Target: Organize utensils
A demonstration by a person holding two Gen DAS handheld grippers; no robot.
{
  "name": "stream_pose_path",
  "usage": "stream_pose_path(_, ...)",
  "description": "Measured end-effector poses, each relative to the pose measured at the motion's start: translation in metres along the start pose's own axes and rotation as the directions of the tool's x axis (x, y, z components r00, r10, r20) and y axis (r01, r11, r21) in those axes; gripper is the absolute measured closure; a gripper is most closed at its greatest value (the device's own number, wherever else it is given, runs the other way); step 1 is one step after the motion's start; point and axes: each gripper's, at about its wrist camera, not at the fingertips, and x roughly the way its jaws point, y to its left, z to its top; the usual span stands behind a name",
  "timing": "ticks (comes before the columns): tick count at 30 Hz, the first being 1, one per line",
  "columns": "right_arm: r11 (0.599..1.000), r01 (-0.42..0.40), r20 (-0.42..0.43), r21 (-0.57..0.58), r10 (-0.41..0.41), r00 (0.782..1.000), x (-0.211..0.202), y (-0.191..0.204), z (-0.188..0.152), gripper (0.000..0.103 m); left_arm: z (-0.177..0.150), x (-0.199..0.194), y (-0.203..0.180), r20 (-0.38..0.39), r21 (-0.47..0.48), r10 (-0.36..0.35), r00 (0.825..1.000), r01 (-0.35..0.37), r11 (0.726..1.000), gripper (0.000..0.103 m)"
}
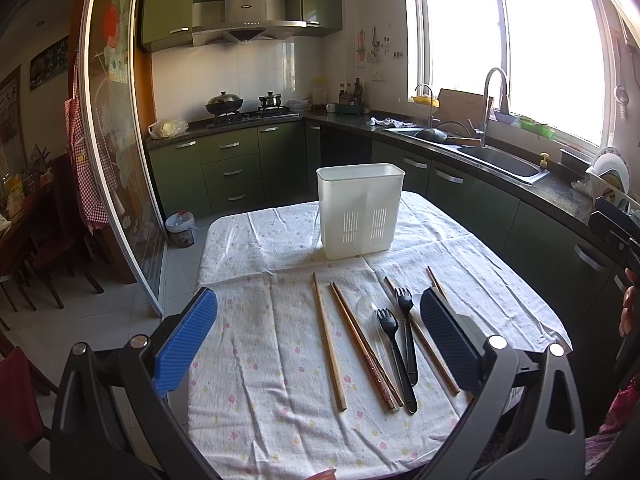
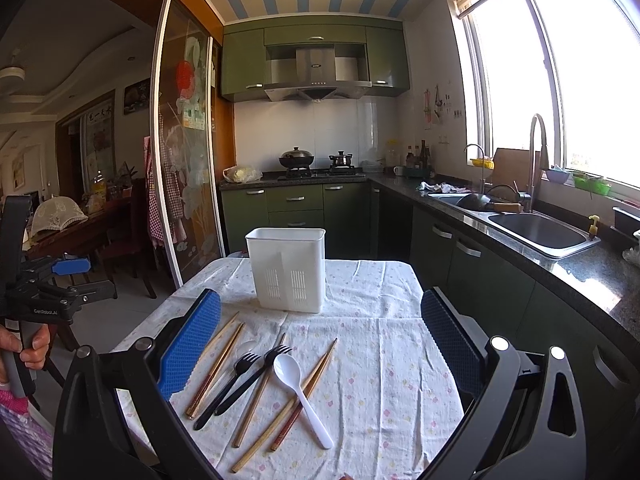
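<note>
A white plastic utensil holder (image 1: 361, 210) (image 2: 289, 273) stands upright at the far side of the table. In front of it lie several wooden chopsticks (image 1: 329, 340) (image 2: 215, 367), two black plastic forks (image 1: 394, 354) (image 2: 230, 385), a white spoon (image 2: 298, 386) and a clear spoon (image 1: 367, 307), all loose on the cloth. My left gripper (image 1: 318, 320) hovers open above the near utensils, nothing between its blue pads. My right gripper (image 2: 320, 332) is also open and empty, above the same pile. The left gripper shows at the left edge of the right wrist view, held by a hand (image 2: 28, 350).
The table wears a white floral cloth (image 1: 260, 360) (image 2: 380, 360). Dark counters with a sink (image 1: 504, 162) (image 2: 540, 232) run along the right, close to the table. A glass sliding door (image 1: 116, 160) and dining chairs stand at the left. Stove and pots sit at the back.
</note>
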Motion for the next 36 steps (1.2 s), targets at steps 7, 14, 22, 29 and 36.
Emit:
stream_pose_path(7,1.000,0.001,-0.001,0.003,-0.001,1.000,0.0011,-0.0019,-0.0011,0.004,0.0006,0.0009,-0.0006,0.000,0.001,-0.002,1.000,0.002,1.000,0.006)
stream_pose_path(14,1.000,0.000,-0.002,0.003,0.000,1.000,0.0012,-0.0020,-0.0012,0.004,0.0004,0.0023,-0.0008,-0.001,0.001,-0.002,1.000,0.002,1.000,0.006)
stream_pose_path(22,1.000,0.000,-0.002,0.004,0.000,1.000,0.0012,-0.0021,-0.0014,0.004,-0.0005,0.0011,-0.0007,0.000,0.001,-0.001,1.000,0.001,1.000,0.006)
stream_pose_path(29,1.000,0.000,-0.002,0.004,0.000,1.000,0.0017,-0.0021,-0.0016,0.004,0.0000,0.0020,-0.0007,0.000,0.000,-0.001,1.000,0.001,1.000,0.006)
stream_pose_path(36,1.000,-0.002,-0.003,0.005,0.002,1.000,0.0016,-0.0020,-0.0015,0.004,0.0001,0.0020,-0.0006,-0.001,0.000,-0.002,1.000,0.002,1.000,0.006)
